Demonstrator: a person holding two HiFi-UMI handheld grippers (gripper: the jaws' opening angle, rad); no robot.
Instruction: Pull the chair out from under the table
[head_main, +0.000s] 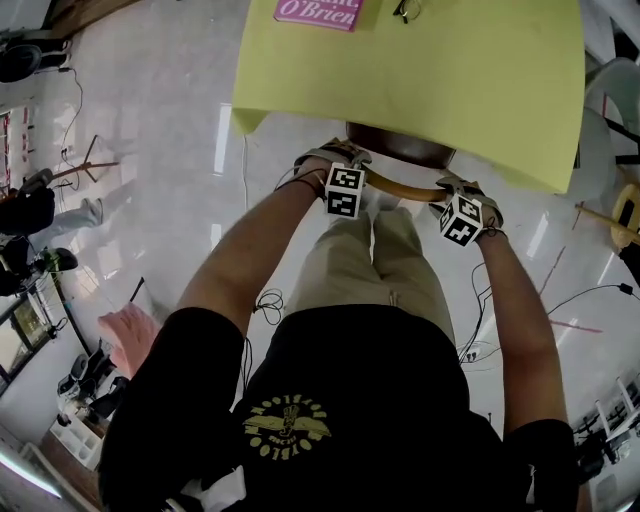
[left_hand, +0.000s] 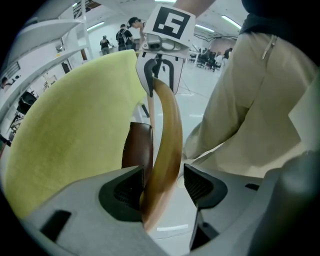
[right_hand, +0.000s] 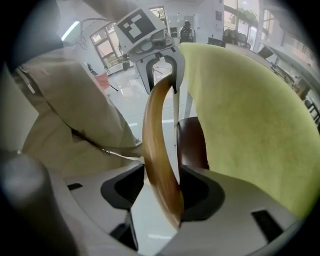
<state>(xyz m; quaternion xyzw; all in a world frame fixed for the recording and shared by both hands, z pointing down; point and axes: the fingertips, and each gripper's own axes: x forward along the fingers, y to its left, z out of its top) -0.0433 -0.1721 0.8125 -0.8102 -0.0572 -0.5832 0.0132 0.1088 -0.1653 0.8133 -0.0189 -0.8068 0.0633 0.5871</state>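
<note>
Chair (head_main: 400, 145) with a dark brown seat and curved tan wooden back rail (head_main: 405, 188) is sitting tucked under the yellow-green tabletop (head_main: 420, 80). I am holding my left claw (left_hand: 162, 186) and right claw (right_hand: 155, 187) spread astride that rail, pinching nothing.

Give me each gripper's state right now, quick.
Left gripper: open, jaws astride the chair's back rail, not clamped.
Right gripper: open, same rail between its jaws, gap beside one pad.
</note>
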